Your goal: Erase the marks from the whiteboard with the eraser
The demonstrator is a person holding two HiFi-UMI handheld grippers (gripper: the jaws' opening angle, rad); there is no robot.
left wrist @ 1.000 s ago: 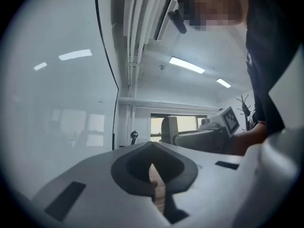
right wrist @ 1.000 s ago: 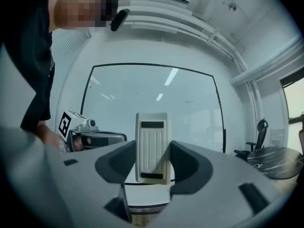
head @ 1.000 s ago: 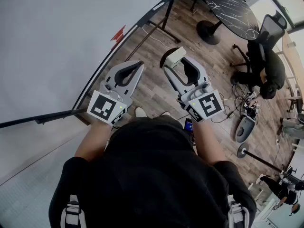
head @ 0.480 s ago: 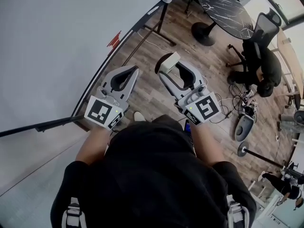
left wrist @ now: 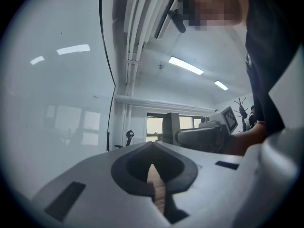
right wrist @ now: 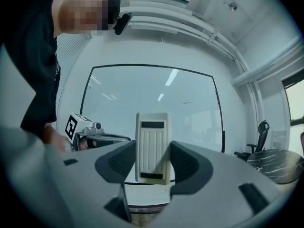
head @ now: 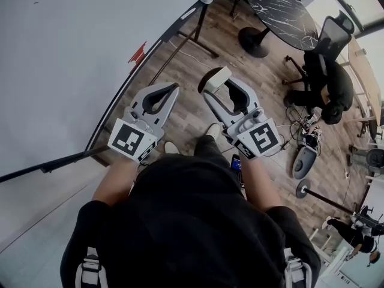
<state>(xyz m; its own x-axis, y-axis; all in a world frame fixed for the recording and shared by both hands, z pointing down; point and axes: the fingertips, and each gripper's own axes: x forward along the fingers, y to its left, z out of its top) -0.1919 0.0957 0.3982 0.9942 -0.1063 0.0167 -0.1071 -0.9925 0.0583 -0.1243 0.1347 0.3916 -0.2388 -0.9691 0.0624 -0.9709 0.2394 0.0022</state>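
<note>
While the right gripper [head: 219,84] clamps the eraser [right wrist: 152,146] upright between its jaws, the left gripper [head: 173,87] is closed, empty; both hang near the whiteboard [head: 66,47], not touching it.

You stand on a wood plank floor [head: 252,71]. Your two light shoes [head: 213,131] rest on it just below you. To your left, the dark foot of the whiteboard stand [head: 201,47] sits on the boards. Further off, a round dark table [head: 282,8] stands on a pedestal base [head: 251,39], with an office chair [head: 336,32] near it. Loose cables [head: 300,131] lie on the planks beside a grey oval object [head: 302,161] and a round disc base [head: 305,189].
</note>
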